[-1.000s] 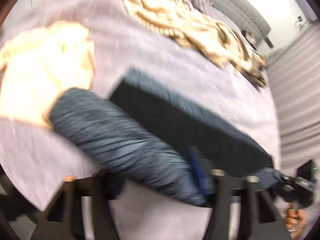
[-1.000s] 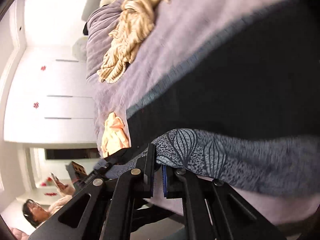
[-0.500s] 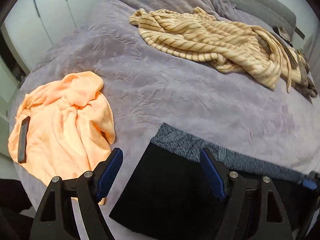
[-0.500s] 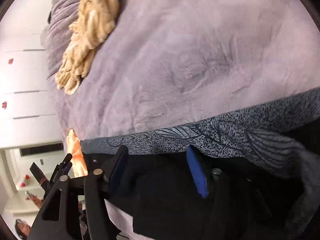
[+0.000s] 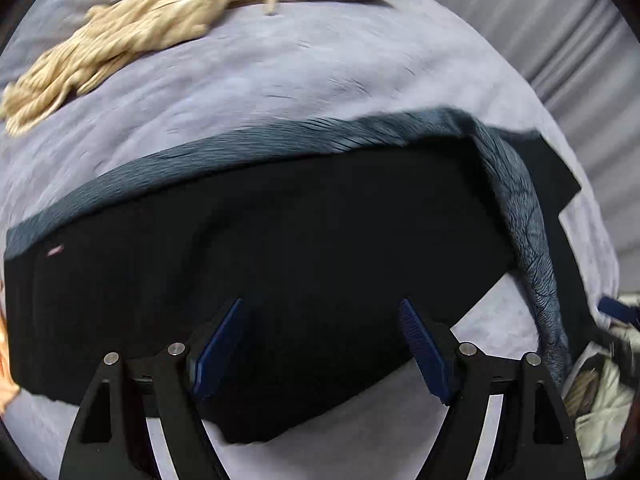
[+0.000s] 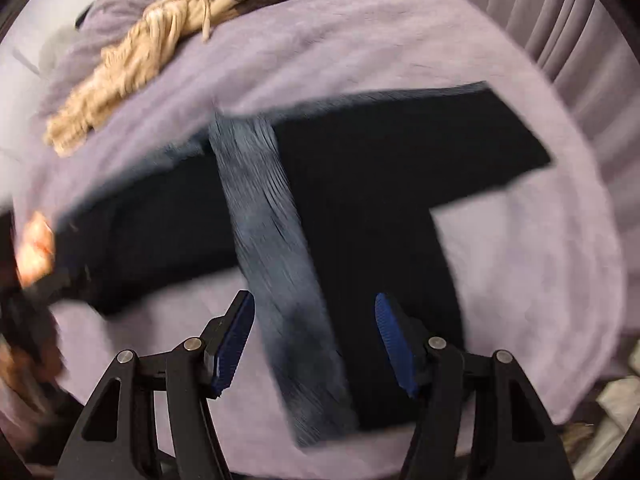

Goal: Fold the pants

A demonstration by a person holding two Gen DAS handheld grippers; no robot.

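The left gripper [image 5: 320, 352] is spread wide with nothing in it. The black pants [image 5: 280, 248] lie flat on the purple bed [image 5: 280, 80], bent like a T. The right gripper [image 6: 314, 342] is spread wide too, holding nothing.

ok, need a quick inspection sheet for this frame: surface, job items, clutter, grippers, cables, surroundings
Surface: lilac plush bedspread, lightly rumpled.
Job's things: black pants with grey patterned side stripe, spread flat; one leg lies across the bed, the other runs toward the camera, stripe facing up.
Clutter: beige striped knit garment bunched at the far side; an orange cloth at the left edge, blurred.
Grippers: left gripper open over the black fabric, holding nothing; right gripper open, straddling the stripe, holding nothing.
Cables: nothing seen.
Surroundings: grey pleated curtain beyond the bed at right; items at lower right too blurred to identify.
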